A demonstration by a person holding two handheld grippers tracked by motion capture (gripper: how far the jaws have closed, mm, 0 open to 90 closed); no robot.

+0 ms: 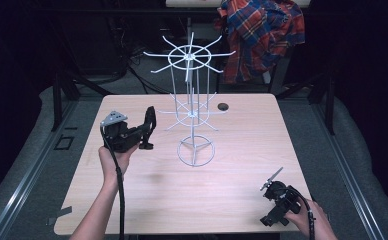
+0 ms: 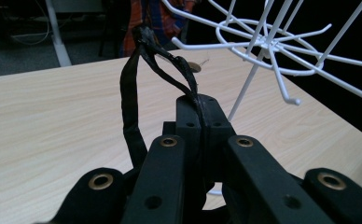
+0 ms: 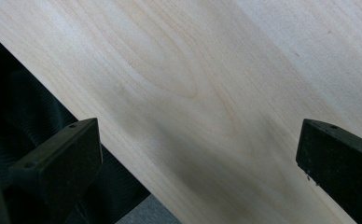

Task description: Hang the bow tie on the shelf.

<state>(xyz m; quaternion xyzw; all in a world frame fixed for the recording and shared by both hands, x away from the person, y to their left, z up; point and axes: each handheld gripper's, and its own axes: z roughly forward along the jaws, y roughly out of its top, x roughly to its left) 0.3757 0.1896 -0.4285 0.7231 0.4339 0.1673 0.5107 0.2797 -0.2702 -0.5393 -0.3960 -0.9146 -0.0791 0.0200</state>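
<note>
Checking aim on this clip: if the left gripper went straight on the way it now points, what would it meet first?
Probably the white wire rack. The left gripper, shut on a black strap loop, points across the table with the rack's hooked arms just ahead and to one side. Depth is unclear, so it might pass beside them.

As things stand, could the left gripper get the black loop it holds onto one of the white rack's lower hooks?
Probably yes. The left gripper is shut on the black loop, and a lower hook of the white rack hangs close beside it with bare table between and nothing blocking.
</note>
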